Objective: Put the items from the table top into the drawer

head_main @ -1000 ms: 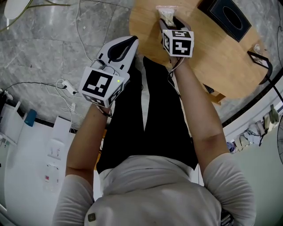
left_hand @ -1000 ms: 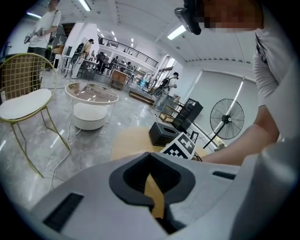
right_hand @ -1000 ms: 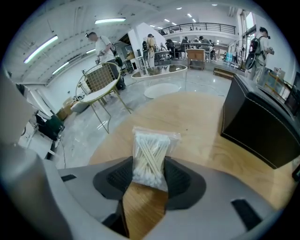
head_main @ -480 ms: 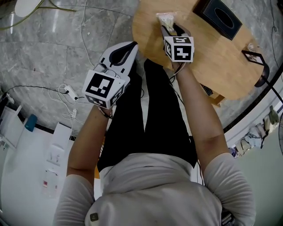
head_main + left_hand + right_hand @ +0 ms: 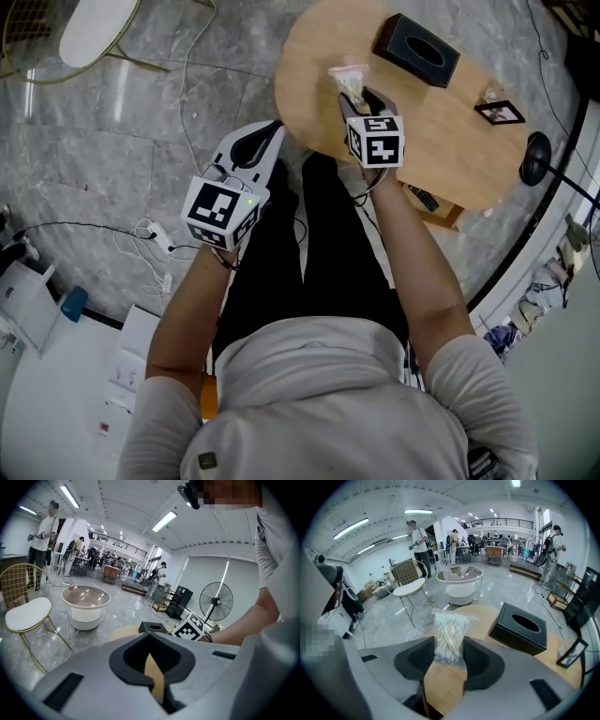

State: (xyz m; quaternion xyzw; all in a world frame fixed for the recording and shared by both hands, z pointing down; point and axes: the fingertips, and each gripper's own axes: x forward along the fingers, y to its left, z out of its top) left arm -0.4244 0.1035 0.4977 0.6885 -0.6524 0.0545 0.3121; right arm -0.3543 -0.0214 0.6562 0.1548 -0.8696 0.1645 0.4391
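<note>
Cotton swabs in their clear bag (image 5: pixel 450 639) stand upright between the pads of my right gripper (image 5: pixel 358 101). Its jaws have just drawn in and pinch the bag's lower half from both sides, with the top poking out past the fingertips. I hold it over the near part of the round wooden table (image 5: pixel 450 141). A black tissue box (image 5: pixel 417 50) lies farther along the top, and a small picture frame (image 5: pixel 499 112) sits near the far edge. My left gripper (image 5: pixel 272 131) hangs off the table's side, above the grey stone floor (image 5: pixel 141 122) and beside my leg. Its fingertips are pressed together with nothing caught between them; only a sliver of table shows through the gap behind the tips.
</note>
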